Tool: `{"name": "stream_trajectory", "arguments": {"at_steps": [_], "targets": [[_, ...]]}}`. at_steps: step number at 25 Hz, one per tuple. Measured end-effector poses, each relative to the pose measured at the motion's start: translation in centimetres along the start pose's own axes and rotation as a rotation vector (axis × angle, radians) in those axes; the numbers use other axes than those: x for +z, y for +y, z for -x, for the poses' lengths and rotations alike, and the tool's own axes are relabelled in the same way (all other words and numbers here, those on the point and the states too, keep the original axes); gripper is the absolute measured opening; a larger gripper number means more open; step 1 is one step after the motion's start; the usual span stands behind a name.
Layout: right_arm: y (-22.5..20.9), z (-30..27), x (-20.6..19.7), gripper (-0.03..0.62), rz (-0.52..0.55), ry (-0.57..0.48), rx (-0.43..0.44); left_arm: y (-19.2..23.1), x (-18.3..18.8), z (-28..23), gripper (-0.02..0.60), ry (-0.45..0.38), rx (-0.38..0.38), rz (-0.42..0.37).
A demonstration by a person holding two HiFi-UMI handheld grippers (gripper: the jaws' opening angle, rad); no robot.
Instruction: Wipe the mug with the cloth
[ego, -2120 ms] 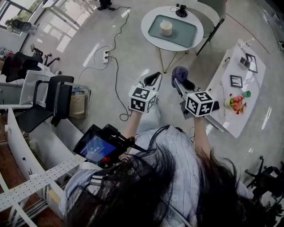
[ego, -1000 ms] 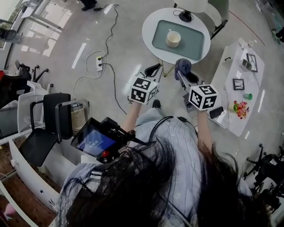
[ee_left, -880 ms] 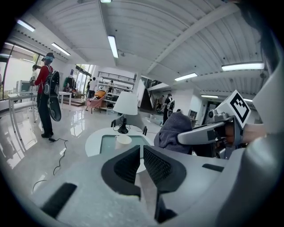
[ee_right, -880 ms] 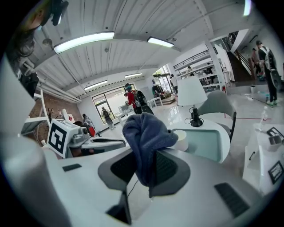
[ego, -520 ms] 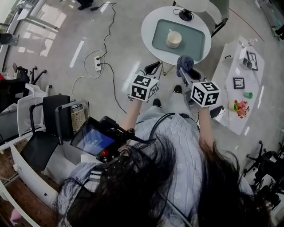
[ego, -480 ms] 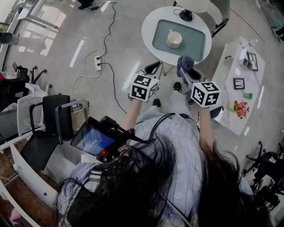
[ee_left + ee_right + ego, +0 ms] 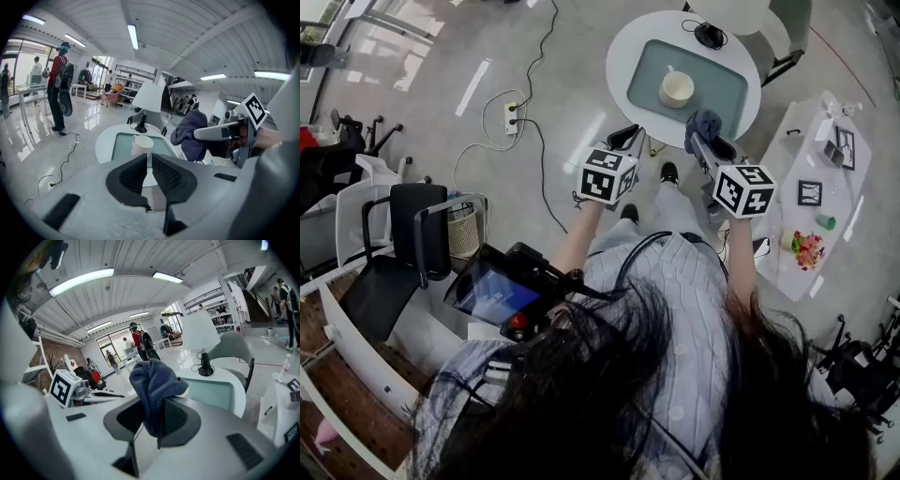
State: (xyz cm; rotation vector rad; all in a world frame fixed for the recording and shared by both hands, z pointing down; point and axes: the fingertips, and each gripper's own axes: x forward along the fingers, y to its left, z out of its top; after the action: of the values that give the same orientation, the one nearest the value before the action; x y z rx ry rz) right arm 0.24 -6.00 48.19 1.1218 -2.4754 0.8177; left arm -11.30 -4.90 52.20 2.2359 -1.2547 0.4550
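We see a plain cream mug (image 7: 678, 89) standing upright on the pale teal tray (image 7: 722, 89) of the round white desk (image 7: 619, 61), ahead of the 2 grippers and touched by neither. Our left gripper (image 7: 625, 139) has its jaws all but together with nothing between them, while our right gripper (image 7: 703, 139) is clamped on a bunched dark blue cloth (image 7: 154, 380). The left gripper view shows the mug just above its jaw tips, whereas in the right gripper view the cloth hides it.
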Motion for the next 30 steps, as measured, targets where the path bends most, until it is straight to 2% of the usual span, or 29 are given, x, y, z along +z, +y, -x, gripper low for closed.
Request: {"name": "stream_trajectory", "arguments": {"at_steps": [13,16,22,23,25,30], "targets": [[-6.5,-4.8,2.7,0.095,0.074,0.114,0.119,0.8,1.1,-7.3,0.021,0.089,0.047,0.093],[-7.9,-6.0,3.0,0.095,0.130,0.142,0.159,1.2,1.4,-9.0,0.023,0.102,0.060,0.124],[-10.2,-9.0,3.0,0.095,0.313,0.233,0.278,2.5,1.7,-11.9,0.029,0.128,0.077,0.190],[-10.6,-9.5,2.8,0.095,0.339,0.254,0.301,2.5,1.7,-12.3,0.050,0.133,0.074,0.207],[-11.3,-10.6,2.7,0.095,0.376,0.283,0.346,2.5,1.4,-13.3,0.160,0.147,0.061,0.244],[-12.3,-13.5,2.9,0.095,0.456,0.332,0.470,3.0,1.1,-15.2,0.167,0.157,0.075,0.338]]}}
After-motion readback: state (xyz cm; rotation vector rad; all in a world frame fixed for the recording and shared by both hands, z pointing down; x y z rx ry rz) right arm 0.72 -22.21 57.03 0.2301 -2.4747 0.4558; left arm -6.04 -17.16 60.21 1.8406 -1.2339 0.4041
